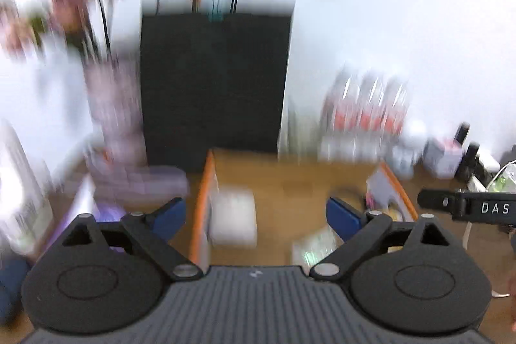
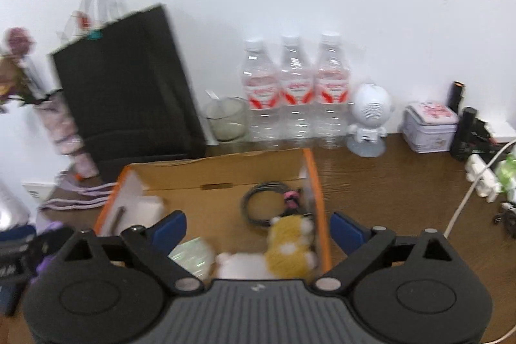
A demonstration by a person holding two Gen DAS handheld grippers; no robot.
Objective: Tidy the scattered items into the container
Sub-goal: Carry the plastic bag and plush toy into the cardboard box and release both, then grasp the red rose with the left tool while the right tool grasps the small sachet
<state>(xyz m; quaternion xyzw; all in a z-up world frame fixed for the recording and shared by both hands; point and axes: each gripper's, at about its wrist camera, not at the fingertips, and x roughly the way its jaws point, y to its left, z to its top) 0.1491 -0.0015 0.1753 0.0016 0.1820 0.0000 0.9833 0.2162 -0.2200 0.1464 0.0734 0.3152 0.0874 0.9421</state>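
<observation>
An orange-edged cardboard box (image 2: 225,170) lies open on the brown desk. Inside it are a coiled black cable (image 2: 261,203), a yellow and white plush toy (image 2: 290,247), a white box (image 2: 151,208) and a shiny greenish packet (image 2: 193,257). My right gripper (image 2: 258,228) hangs open above the box's near side, with nothing between its blue pads. The left wrist view is blurred: my left gripper (image 1: 256,215) is open and empty over the same box (image 1: 203,199), above the white box (image 1: 233,221). The right gripper's black finger (image 1: 467,205) shows at the right edge.
A black paper bag (image 2: 129,92) stands behind the box, with a flower vase (image 2: 64,124) to its left. Three water bottles (image 2: 295,92), a glass bowl (image 2: 225,118), a white robot-shaped speaker (image 2: 369,118) and a tin (image 2: 430,128) line the wall. A power strip and cables (image 2: 483,179) lie at the right.
</observation>
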